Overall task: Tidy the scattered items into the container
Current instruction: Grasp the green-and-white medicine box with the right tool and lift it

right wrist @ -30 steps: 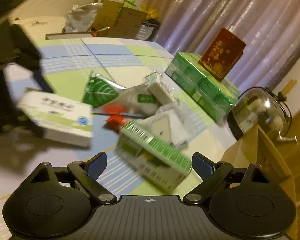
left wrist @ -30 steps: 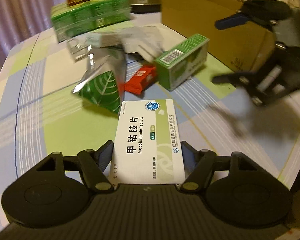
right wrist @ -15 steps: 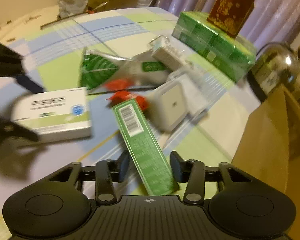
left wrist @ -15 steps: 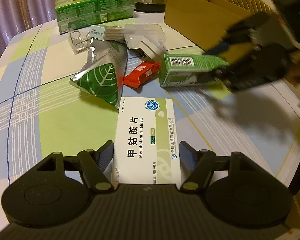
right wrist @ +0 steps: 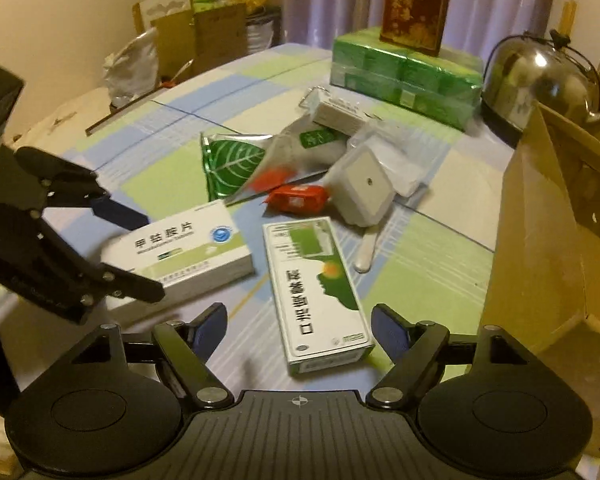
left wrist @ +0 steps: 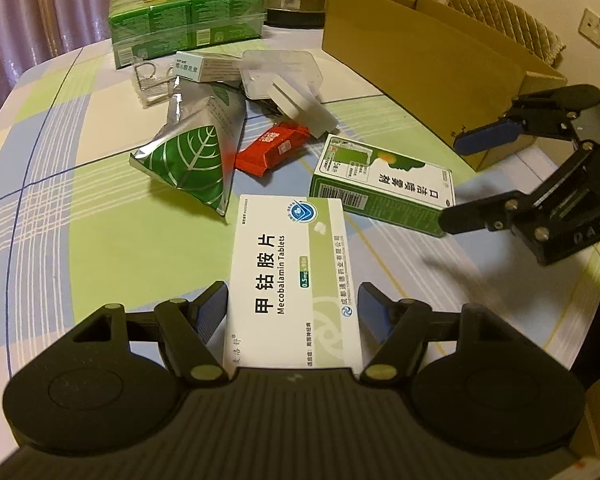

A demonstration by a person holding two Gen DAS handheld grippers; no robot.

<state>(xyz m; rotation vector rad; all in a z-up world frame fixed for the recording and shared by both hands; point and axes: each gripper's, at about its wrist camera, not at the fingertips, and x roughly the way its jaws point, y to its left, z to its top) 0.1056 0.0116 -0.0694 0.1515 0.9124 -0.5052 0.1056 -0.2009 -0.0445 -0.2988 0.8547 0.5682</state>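
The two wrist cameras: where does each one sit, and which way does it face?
Left wrist: on the left gripper, facing the brown cardboard box; its fingers flank the white Mecobalamin tablet box; right gripper shows.
Right wrist: on the right gripper, facing the curtain; its open fingers flank the green medicine box; left gripper shows.
Shared: both boxes, the red packet.

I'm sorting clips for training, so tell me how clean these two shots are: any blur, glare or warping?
Left wrist view: mostly sharp, the white tablet box print reads clearly; dim warm light, and fisheye bends the cardboard box edge. Right wrist view: softer; the left tongs and the green box lettering are slightly smeared, and the steel kettle carries bright glare spots.
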